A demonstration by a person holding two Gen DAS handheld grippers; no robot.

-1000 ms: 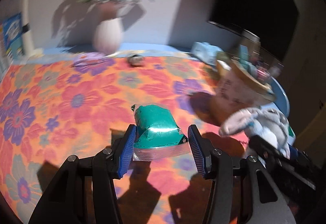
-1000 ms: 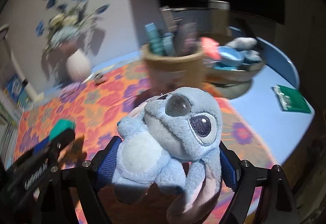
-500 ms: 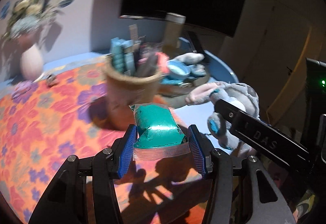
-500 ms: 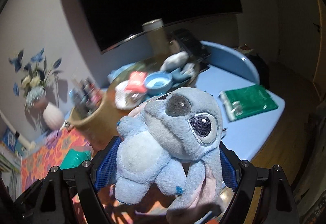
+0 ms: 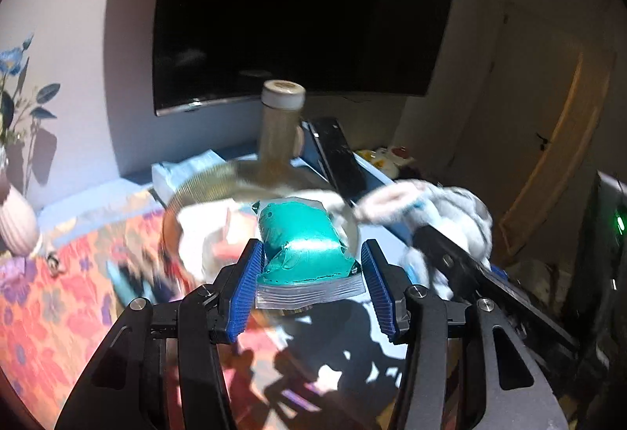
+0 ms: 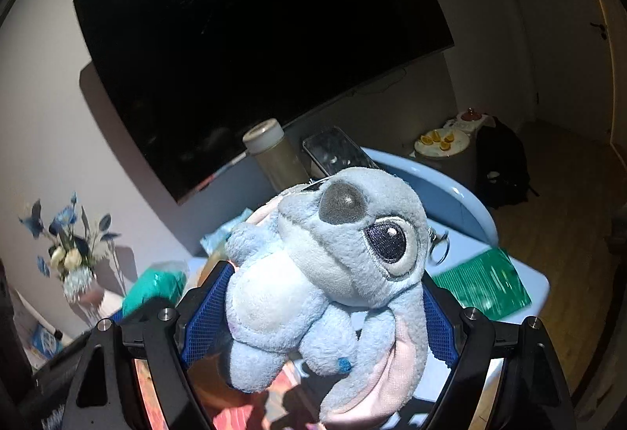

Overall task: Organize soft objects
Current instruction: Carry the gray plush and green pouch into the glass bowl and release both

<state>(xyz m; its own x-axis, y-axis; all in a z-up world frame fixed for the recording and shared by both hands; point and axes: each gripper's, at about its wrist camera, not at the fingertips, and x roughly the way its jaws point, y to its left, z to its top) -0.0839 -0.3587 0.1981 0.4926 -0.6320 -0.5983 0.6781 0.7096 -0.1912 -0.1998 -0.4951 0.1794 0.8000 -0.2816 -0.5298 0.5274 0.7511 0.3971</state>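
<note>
Left gripper (image 5: 309,283): black frame, ribbed blue pads clamped on teal pouch (image 5: 303,242); glossy crinkled film, puffed, clear ridged seal strip at near edge. Pouch held aloft above shallow round tray (image 5: 188,195), blurred.

Right gripper (image 6: 319,316): jaws wide, closed on plush toy (image 6: 333,265); blue-grey pile fabric, pale belly, dark oval nose, embroidered eye, pink-lined ear hanging, metal key ring at side.

Surface: pale blue table (image 6: 462,203), orange floral cloth (image 5: 43,316), green packet (image 6: 484,283).

Room: dark wall screen (image 6: 254,50), ribbed vase (image 5: 15,218) of blue flowers, capped cylindrical jar (image 5: 280,124), wood floor (image 6: 568,195).
</note>
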